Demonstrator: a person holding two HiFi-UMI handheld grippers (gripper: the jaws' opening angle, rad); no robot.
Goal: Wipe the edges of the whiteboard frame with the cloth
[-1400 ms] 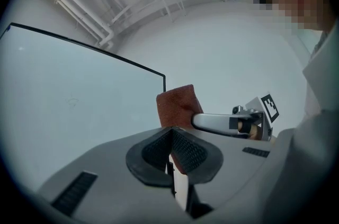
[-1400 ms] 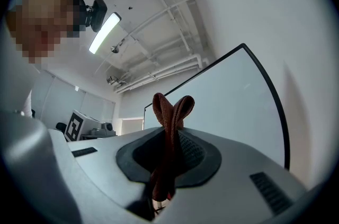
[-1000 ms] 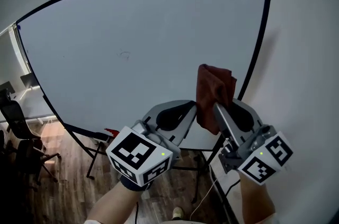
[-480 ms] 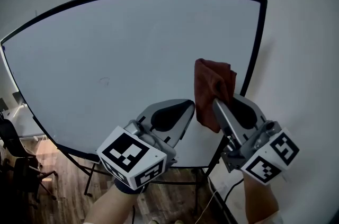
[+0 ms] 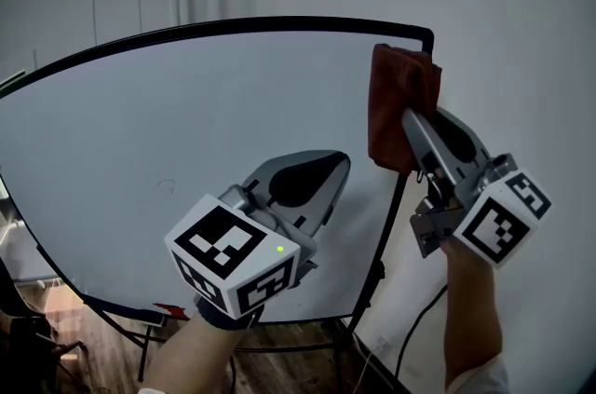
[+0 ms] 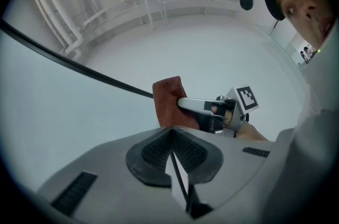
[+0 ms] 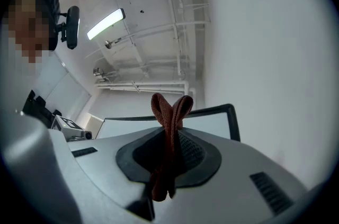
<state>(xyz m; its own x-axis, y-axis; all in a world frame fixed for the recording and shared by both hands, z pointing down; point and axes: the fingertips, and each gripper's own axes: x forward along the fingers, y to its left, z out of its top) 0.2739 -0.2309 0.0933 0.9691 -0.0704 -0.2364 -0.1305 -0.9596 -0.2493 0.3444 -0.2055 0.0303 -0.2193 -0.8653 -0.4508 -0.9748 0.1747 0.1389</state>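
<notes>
Whiteboard (image 5: 186, 131) on white wall. Nearest, left gripper (image 5: 321, 173), jaws closed on nothing, before board's lower right. Right gripper (image 5: 408, 117) pinches rust-red cloth (image 5: 396, 89), folded in 2 layers, over frame's (image 5: 307, 20) top-right corner.

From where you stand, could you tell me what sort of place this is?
Probably an office or meeting room: a large whiteboard on a stand by a plain white wall, with exposed ceiling pipes and a strip light.
</notes>
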